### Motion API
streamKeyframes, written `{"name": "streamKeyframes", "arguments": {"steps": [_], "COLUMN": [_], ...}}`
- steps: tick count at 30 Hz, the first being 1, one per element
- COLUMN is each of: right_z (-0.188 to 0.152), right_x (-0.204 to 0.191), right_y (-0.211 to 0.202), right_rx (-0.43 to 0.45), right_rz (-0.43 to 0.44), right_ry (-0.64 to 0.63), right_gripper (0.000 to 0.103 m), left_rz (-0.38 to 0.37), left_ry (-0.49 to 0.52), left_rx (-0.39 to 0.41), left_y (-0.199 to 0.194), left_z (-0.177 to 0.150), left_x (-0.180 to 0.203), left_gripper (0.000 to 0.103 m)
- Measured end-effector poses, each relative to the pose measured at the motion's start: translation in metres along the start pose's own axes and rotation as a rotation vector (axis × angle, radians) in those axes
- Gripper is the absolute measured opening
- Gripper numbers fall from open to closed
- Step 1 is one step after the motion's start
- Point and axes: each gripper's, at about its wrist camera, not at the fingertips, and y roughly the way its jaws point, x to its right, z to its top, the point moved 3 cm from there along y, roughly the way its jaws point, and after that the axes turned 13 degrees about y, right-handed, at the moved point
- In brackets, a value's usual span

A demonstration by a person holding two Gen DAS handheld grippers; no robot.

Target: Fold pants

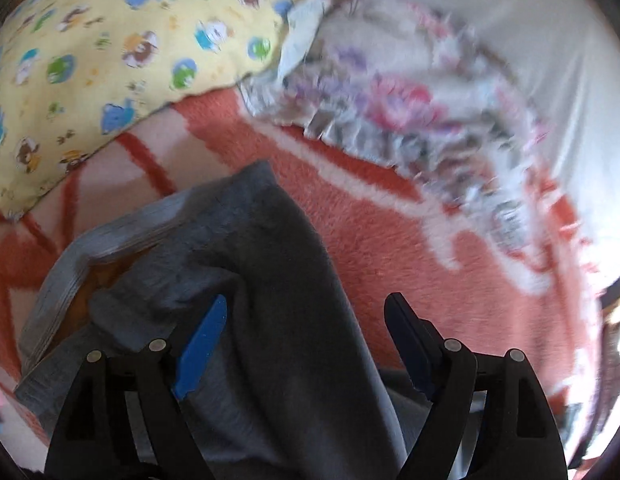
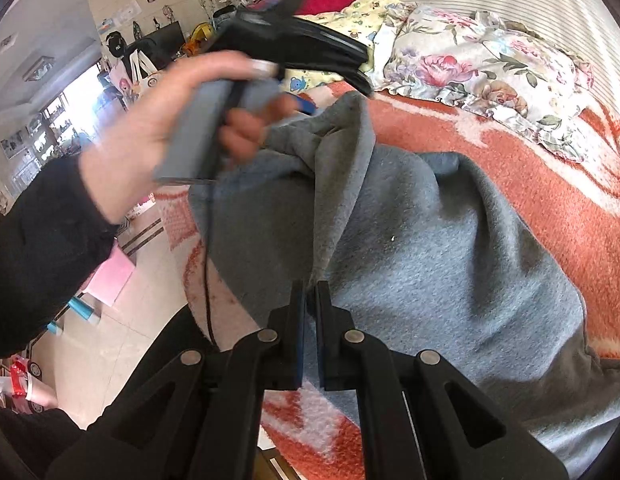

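The grey pants lie bunched on an orange and white blanket; their pale ribbed waistband shows in the left wrist view. My right gripper is shut on a fold of the grey fabric near the bed's edge. A hand holds my left gripper above a raised peak of the pants. In its own view the left gripper stands open, with the blue pad and the dark pad wide apart. Grey cloth lies between them, untouched.
A yellow cartoon-print pillow and a floral pillow lie at the head of the bed. Beyond the bed's left edge are a tiled floor, a pink box and cluttered shelves. A black sleeve fills the left side.
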Motion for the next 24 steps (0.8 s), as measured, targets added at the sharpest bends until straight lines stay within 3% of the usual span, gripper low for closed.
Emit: {"name": "streamKeyframes", "arguments": {"steps": [1, 3, 4, 5, 9, 16, 17, 19, 20, 22, 24], "right_z": [0.0, 0.001, 0.001, 0.001, -0.002, 0.006, 0.008, 0.01, 0.012, 0.013, 0.012], "right_x": [0.0, 0.0, -0.001, -0.003, -0.009, 0.001, 0.003, 0.007, 0.009, 0.01, 0.013], "right_y": [-0.002, -0.005, -0.007, -0.011, -0.015, -0.008, -0.005, 0.002, 0.005, 0.011, 0.025], "right_rx": [0.002, 0.006, 0.009, 0.016, 0.024, 0.046, 0.046, 0.022, 0.021, 0.043, 0.012], "right_rz": [0.002, 0.009, 0.024, 0.04, 0.032, -0.016, -0.038, -0.028, -0.006, -0.02, -0.039], "right_ry": [-0.005, -0.011, -0.015, -0.023, -0.057, -0.006, -0.003, 0.019, 0.041, 0.039, 0.048], "right_gripper": [0.006, 0.005, 0.005, 0.005, 0.005, 0.007, 0.014, 0.046, 0.067, 0.07, 0.06], "left_rz": [0.015, 0.027, 0.014, -0.013, -0.043, -0.08, -0.083, -0.089, -0.094, -0.101, -0.115], "left_ry": [0.002, -0.001, -0.004, -0.01, -0.003, -0.045, -0.047, -0.056, -0.061, -0.069, -0.078], "left_rx": [-0.01, -0.018, -0.021, -0.024, 0.03, 0.09, 0.093, 0.104, 0.109, 0.112, 0.115], "left_y": [0.006, 0.016, 0.019, 0.02, 0.01, -0.01, -0.013, -0.016, -0.017, -0.018, -0.017], "left_z": [0.0, 0.002, 0.002, 0.001, -0.007, -0.023, -0.025, -0.03, -0.032, -0.034, -0.037], "left_x": [0.002, 0.002, 0.001, -0.001, -0.011, -0.033, -0.035, -0.04, -0.041, -0.042, -0.044], "left_gripper": [0.078, 0.052, 0.018, 0.006, 0.003, 0.002, 0.002, 0.002, 0.002, 0.002, 0.002]}}
